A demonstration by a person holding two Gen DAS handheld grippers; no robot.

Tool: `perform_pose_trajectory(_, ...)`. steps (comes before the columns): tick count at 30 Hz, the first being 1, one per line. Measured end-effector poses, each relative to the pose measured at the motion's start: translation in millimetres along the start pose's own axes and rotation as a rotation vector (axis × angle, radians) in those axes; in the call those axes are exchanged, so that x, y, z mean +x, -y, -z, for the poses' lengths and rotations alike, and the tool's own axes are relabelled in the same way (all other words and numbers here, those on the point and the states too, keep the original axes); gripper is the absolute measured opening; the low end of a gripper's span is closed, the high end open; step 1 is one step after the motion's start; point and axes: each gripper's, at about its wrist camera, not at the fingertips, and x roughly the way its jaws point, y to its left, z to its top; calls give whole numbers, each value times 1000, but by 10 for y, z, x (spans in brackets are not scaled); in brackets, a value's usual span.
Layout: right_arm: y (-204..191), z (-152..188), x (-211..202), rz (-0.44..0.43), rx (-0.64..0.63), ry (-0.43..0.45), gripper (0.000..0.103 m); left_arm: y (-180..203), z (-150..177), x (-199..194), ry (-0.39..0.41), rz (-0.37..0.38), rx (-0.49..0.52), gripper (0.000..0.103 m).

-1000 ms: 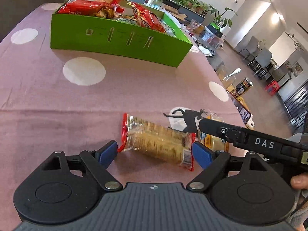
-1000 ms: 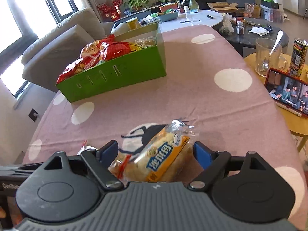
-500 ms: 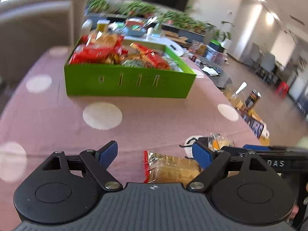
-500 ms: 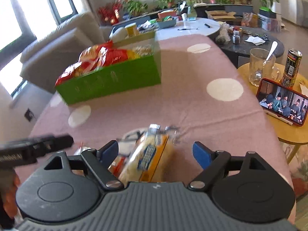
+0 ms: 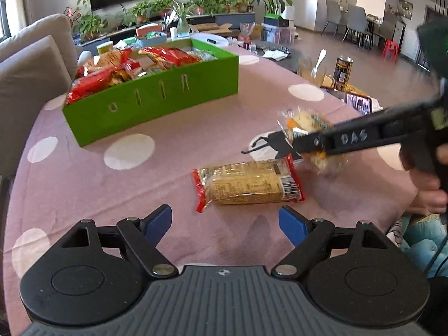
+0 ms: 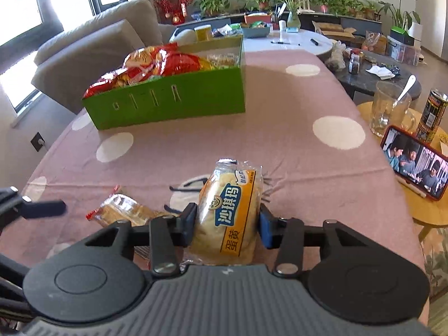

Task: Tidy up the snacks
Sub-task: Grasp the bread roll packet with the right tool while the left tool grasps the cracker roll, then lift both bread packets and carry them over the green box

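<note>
A clear biscuit packet with red ends (image 5: 246, 186) lies flat on the pink dotted tablecloth (image 5: 84, 184), just ahead of my left gripper (image 5: 224, 222), which is open and holds nothing. My right gripper (image 6: 228, 225) is closing, and its blue pads (image 6: 265, 228) press both sides of a yellow pastry packet (image 6: 229, 212). The left wrist view shows that packet (image 5: 308, 121) in the right gripper (image 5: 305, 145), just beyond the biscuits. The green box (image 5: 156, 103) full of red snack bags stands further back, also seen as the green box (image 6: 173, 103).
Off the table's right edge, a low round wooden table carries a phone on a stand (image 6: 414, 165), a glass mug with a spoon (image 6: 389, 112) and a can (image 6: 432, 114). A grey sofa (image 6: 92, 47) sits behind the box on the left.
My left gripper rolled and drew back, so the biscuit packet went from between its pads to ahead of them. My right gripper's jaws closed in onto the yellow packet.
</note>
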Motion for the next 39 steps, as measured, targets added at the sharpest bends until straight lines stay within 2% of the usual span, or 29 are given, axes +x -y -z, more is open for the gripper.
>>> perform_pose_trajectory(5, -12, -77, -24, -8, 9, 23, 73, 126, -112, 125, 45, -17, 68, 82)
perform_pose_trajectory(10, 31, -108, -43, -29, 38, 27, 73, 207, -249, 287, 42, -20, 130, 83)
perform_pose_trajectory(15, 72, -115, -102, -29, 48, 43, 73, 175, -262, 185, 49, -20, 163, 83)
perform_pose_trajectory(20, 88, -121, -99, -36, 63, 44, 73, 160, -148, 112, 0, 36, 223, 83)
perform_pose_trajectory(25, 41, -137, -98, -44, 49, 42, 73, 336, -197, 308, -10, -5, 335, 83)
perform_pose_trajectory(28, 48, -145, -115, -41, 47, 47, 73, 344, -276, 449, -26, -6, 309, 83)
perform_pose_trajectory(30, 72, -148, -124, -40, 52, 51, 73, 279, -321, 512, -25, -7, 246, 83)
perform_pose_trajectory(32, 82, -149, -126, -42, 57, 51, 73, 185, -331, 535, -41, -1, 165, 73)
perform_pose_trajectory(33, 84, -151, -121, -43, 58, 50, 73, 105, -338, 536, -55, 23, 99, 62)
perform_pose_trajectory(34, 83, -149, -116, -44, 57, 48, 73, 49, -348, 539, -67, 43, 56, 55)
perform_pose_trajectory(35, 76, -146, -110, -44, 56, 47, 73, 1, -347, 527, -73, 44, 27, 53)
perform_pose_trajectory(37, 60, -140, -96, -48, 55, 43, 73, -31, -327, 494, -69, -5, 24, 42)
perform_pose_trajectory(39, 41, -138, -83, -54, 55, 38, 73, -64, -304, 457, -68, -34, 10, 38)
